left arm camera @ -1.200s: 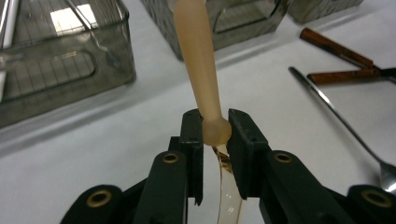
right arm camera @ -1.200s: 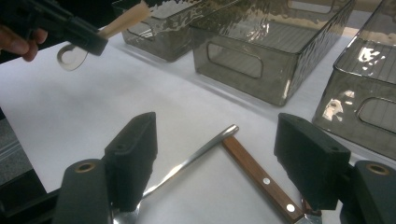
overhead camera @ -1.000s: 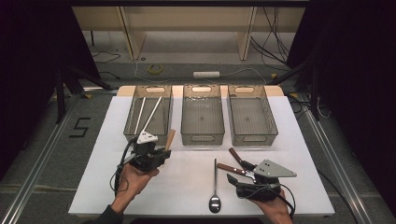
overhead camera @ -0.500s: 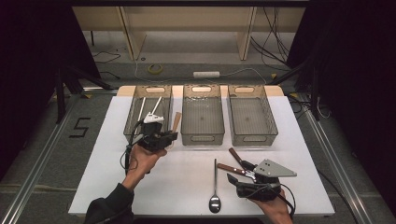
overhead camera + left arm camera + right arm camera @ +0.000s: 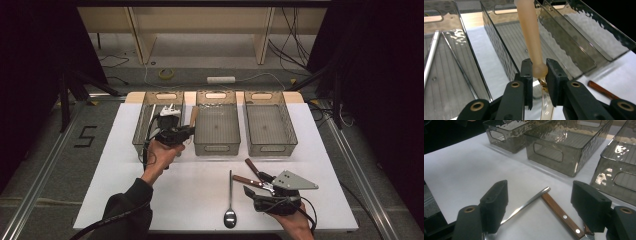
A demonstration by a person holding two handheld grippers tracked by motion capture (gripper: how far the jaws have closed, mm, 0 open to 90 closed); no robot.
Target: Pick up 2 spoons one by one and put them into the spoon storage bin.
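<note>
My left gripper [image 5: 185, 131] is shut on a pale peach utensil handle [image 5: 193, 116], held up near the gap between the left bin [image 5: 141, 131] and the middle bin [image 5: 216, 146]. In the left gripper view the jaws pinch the handle's [image 5: 530, 32] lower end, an amber translucent part hangs below, and the handle points up over the middle bin [image 5: 506, 32]. My right gripper [image 5: 257, 186] rests open at the front right. Between its jaws on the table lie a metal spoon handle [image 5: 529, 201] and a wooden knife handle [image 5: 560, 215], untouched by the pads.
Three clear smoky bins stand in a row at the back; the right bin [image 5: 270, 145] is bare. The left bin [image 5: 439, 75] holds thin metal sticks [image 5: 431, 55]. A spoon [image 5: 230, 200] and two wood-handled knives [image 5: 251, 169] lie on the white table [image 5: 115, 170].
My left gripper has carried the peach utensil away from the person and slightly up, from the table in front of the left bin to the bins' rim. The right gripper has stayed put.
</note>
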